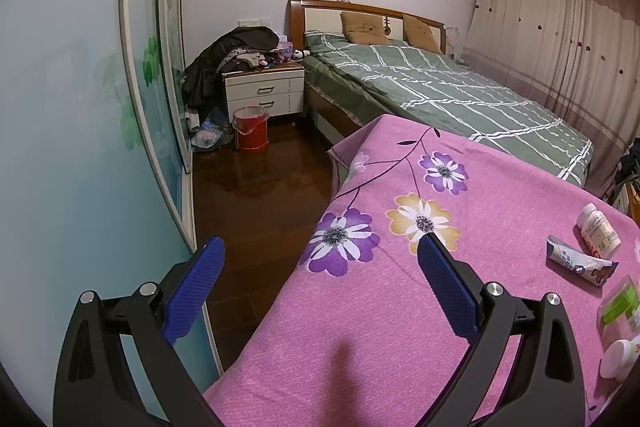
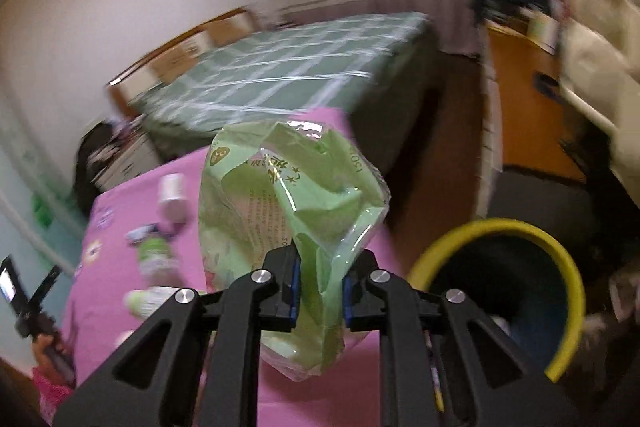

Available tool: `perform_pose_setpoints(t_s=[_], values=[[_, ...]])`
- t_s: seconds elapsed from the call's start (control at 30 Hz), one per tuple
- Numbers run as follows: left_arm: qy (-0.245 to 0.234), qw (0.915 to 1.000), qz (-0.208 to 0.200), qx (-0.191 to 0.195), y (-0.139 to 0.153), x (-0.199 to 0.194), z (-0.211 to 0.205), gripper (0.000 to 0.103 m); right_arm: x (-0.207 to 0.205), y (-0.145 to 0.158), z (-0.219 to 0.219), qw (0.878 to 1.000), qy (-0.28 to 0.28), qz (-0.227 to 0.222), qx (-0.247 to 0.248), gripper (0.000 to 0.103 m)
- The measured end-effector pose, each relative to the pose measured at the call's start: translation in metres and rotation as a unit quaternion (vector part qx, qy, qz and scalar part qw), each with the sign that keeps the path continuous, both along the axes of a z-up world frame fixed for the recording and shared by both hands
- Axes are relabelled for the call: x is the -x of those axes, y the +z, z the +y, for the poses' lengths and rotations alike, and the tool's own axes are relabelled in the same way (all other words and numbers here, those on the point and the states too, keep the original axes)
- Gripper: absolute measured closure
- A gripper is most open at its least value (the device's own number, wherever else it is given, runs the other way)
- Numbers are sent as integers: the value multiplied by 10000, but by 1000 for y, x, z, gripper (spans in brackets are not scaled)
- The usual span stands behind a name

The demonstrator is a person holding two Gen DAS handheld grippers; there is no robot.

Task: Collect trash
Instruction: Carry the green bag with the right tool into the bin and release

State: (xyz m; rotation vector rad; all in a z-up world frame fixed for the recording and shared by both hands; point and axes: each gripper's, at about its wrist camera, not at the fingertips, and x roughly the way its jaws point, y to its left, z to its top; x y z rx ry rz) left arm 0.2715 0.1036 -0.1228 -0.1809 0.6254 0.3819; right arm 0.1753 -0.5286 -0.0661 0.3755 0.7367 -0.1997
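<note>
My right gripper (image 2: 319,277) is shut on a crumpled green plastic wrapper (image 2: 292,195) and holds it up above the edge of the pink flowered cloth (image 2: 120,267). A yellow-rimmed bin (image 2: 562,267) stands just to its right on the floor. My left gripper (image 1: 320,259) is open and empty above the left edge of the pink cloth (image 1: 380,327). On the cloth at the right lie a white bottle (image 1: 598,229), a squeezed tube (image 1: 580,261), a green-labelled clear bottle (image 1: 618,307) and a small white jar (image 1: 618,359). The right view is blurred.
A bed with a green checked cover (image 1: 440,87) stands behind. A red bucket (image 1: 250,129) and a white nightstand (image 1: 264,95) piled with clothes stand far left by a sliding wardrobe door (image 1: 80,147). An orange cabinet (image 2: 520,99) stands at the right.
</note>
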Motion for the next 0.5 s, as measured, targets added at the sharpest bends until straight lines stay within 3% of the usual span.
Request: perform_pose_setpoints(t_s=[0.27, 0.33, 0.37, 0.4, 0.5], values=[[-5, 10000, -9, -14, 1, 1, 0, 7, 31, -54, -83, 9934, -1006, 528, -122, 82], [-19, 10000, -21, -27, 1, 1, 0, 7, 34, -59, -90, 9925, -1071, 585, -117, 69], [-26, 10000, -27, -32, 2, 1, -1, 7, 37, -62, -96, 9912, -1171, 594, -146, 51], [-39, 10000, -28, -36, 2, 1, -1, 7, 39, -63, -98, 9907, -1223, 578, -133, 41], [-62, 10000, -32, -35, 1, 0, -1, 7, 44, -63, -100, 9889, -1403, 476, -114, 39]])
